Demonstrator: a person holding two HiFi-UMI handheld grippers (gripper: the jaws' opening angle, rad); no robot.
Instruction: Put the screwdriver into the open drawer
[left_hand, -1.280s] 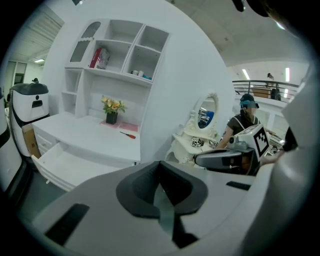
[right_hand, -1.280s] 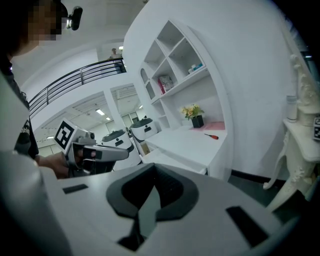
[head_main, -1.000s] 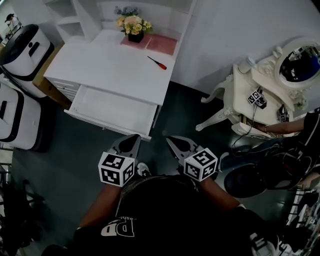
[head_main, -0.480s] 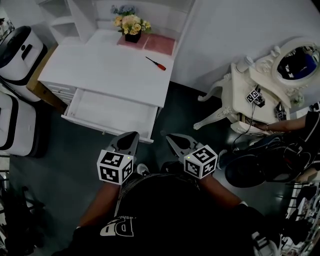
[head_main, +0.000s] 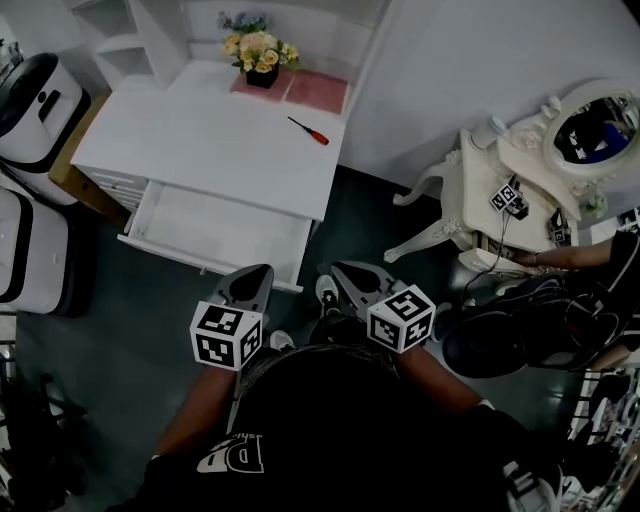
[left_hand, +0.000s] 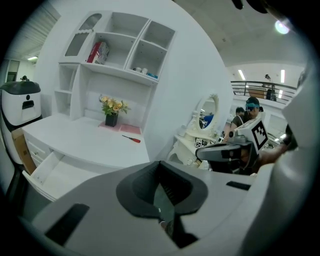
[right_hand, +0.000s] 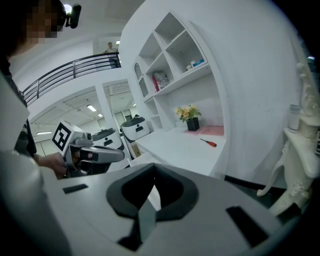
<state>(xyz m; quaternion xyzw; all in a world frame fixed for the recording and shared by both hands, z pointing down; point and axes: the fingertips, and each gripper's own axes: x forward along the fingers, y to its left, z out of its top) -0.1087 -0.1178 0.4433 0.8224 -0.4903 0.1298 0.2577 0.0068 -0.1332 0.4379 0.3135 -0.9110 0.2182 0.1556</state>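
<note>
at lower left of centre, the left gripper (head_main: 252, 279), closed and empty, hangs at the open drawer (head_main: 150, 215) front. up-frame on the desk (head_main: 190, 140), the screwdriver (head_main: 308, 131) slants handle lower-right, well apart. the right gripper (head_main: 346, 274), closed and empty, looks nearer.

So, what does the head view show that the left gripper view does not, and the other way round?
Only the head view shows the person's black shirt, a white shoe and the dark floor. Only the left gripper view shows a red object in the white shelf compartments and a metal balcony railing far behind. Both show the white desk, its open white drawer, the red-handled screwdriver lying on the desktop, the yellow flowers in a dark pot, the pink mat and the oval mirror.
</note>
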